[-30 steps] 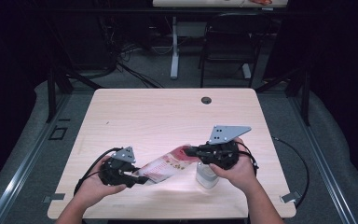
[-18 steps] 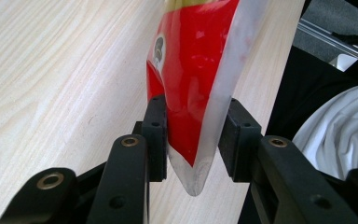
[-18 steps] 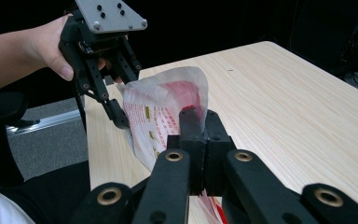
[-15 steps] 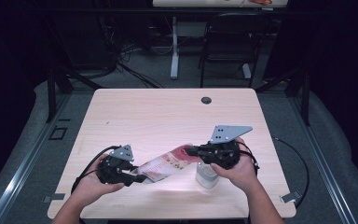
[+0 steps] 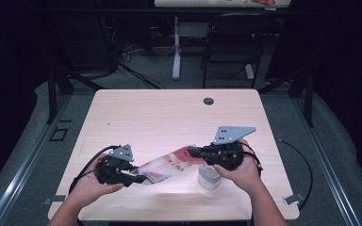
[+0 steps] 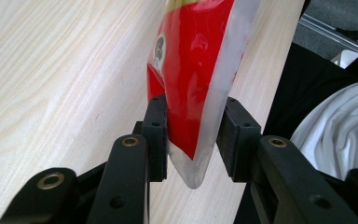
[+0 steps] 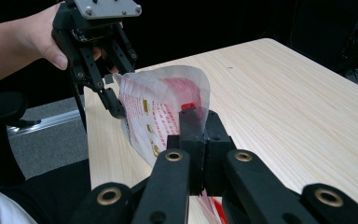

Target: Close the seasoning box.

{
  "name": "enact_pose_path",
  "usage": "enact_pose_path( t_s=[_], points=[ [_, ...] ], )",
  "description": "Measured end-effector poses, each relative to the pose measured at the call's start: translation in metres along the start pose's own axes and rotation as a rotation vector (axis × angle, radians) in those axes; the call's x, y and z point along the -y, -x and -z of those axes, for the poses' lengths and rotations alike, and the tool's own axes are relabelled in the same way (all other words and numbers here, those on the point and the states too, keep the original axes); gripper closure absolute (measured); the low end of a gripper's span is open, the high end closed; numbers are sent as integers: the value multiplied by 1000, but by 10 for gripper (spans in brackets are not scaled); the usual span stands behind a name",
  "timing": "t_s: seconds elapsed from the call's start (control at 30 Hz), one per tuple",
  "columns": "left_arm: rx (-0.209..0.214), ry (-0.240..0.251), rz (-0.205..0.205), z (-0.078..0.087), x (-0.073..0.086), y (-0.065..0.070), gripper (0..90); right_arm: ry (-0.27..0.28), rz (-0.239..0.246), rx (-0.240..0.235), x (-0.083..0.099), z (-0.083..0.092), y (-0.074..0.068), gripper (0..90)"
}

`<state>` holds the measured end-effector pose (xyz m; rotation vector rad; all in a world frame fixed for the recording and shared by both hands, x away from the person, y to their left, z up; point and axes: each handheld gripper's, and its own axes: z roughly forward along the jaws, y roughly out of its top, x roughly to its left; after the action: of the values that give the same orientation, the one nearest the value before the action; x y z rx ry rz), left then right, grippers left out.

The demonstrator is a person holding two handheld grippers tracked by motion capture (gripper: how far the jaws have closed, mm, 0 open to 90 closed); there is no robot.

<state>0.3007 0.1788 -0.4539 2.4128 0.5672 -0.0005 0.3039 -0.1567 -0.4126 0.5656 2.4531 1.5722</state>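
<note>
I see a red and white plastic pouch (image 5: 167,165) held in the air just above the wooden surface (image 5: 160,117), stretched between my two claws near the front edge. The pouch is glossy, with a clear sealed border and small yellow and red print on its pale side; I cannot read the print. My left claw (image 6: 192,140) grips one end of it: the two pads stand half apart, and the red corner with its clear seam sits between them, touching both. My right claw (image 7: 199,140) is pinched narrow on the other end, with the pouch edge squeezed between the pads. In the high view a small white container (image 5: 209,176) stands on the surface, just under my right hand (image 5: 240,172). What is in it, I cannot tell.
</note>
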Motion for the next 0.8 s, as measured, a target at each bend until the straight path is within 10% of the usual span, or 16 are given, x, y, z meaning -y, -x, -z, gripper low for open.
enact_pose_path(
  t_s=[0.8],
  points=[
    [-16, -14, -21, 16, -12, 1, 679, 0, -46, -17, 9, 6, 8, 897]
  ],
)
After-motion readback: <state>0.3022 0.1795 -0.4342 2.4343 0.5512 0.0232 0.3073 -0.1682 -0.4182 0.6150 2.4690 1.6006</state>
